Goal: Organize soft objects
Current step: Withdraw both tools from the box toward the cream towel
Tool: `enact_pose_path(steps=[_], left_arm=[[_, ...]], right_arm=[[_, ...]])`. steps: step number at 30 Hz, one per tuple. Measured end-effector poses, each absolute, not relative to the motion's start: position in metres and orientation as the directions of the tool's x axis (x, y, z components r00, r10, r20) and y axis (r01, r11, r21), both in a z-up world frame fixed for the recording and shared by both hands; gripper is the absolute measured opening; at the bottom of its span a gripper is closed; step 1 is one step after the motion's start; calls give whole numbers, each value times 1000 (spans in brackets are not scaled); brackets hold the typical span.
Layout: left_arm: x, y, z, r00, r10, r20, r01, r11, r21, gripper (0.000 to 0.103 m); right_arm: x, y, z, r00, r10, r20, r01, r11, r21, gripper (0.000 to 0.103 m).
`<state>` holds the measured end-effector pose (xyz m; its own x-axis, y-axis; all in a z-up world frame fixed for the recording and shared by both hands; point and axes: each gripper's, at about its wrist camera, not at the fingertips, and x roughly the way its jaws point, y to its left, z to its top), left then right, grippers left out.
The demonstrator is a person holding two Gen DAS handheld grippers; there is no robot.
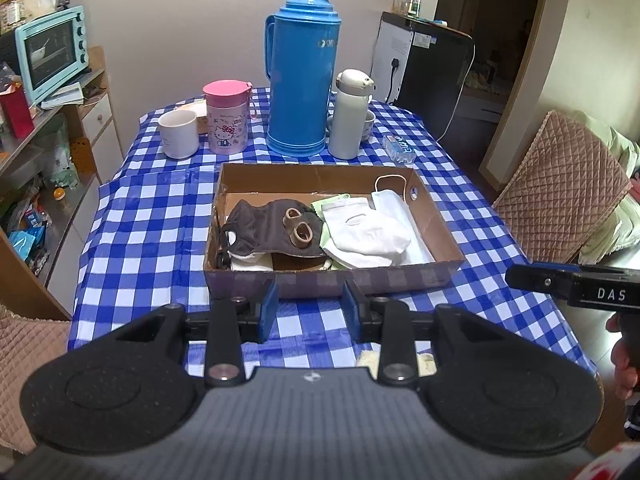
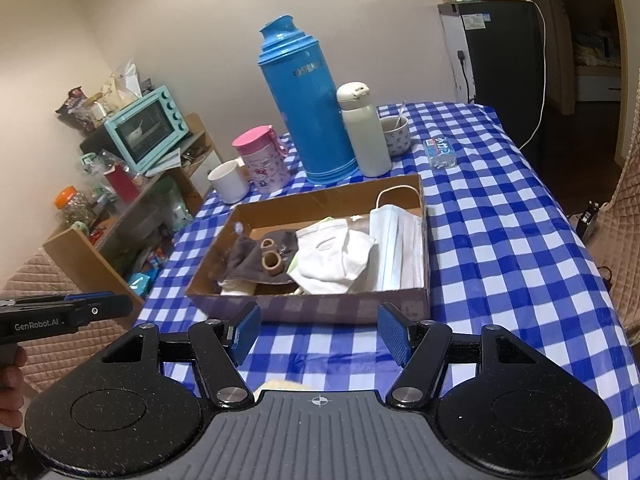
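Note:
A shallow cardboard box sits mid-table. Inside lie a dark brown cloth mask with two tan rings, a white cloth mask and a pale blue surgical mask. My left gripper is open and empty, just in front of the box's near wall. My right gripper is open and empty, also before the near wall. The right gripper shows from the side in the left wrist view; the left one shows in the right wrist view.
Behind the box stand a blue thermos, white flask, pink cup, white mug and a tissue pack. A cluttered shelf with a teal oven stands left. Quilted chairs flank the table.

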<state>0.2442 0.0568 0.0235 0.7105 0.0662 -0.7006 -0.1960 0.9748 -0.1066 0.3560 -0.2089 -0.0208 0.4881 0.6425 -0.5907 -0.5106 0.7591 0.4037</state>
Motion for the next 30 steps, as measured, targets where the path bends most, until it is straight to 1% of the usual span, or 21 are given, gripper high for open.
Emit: enact_pose_path(steps=[14,30], left_arm=[[197,41,19,684,58,-727,-211,970,-120,31],[175,24,-9,616,20,-787,-200,971,-131,31]], right_arm=[[317,-230,-19,472,645,-601,-522,754,399,65],[281,-223,-59,359,624,-694,-527,749,401,65]])
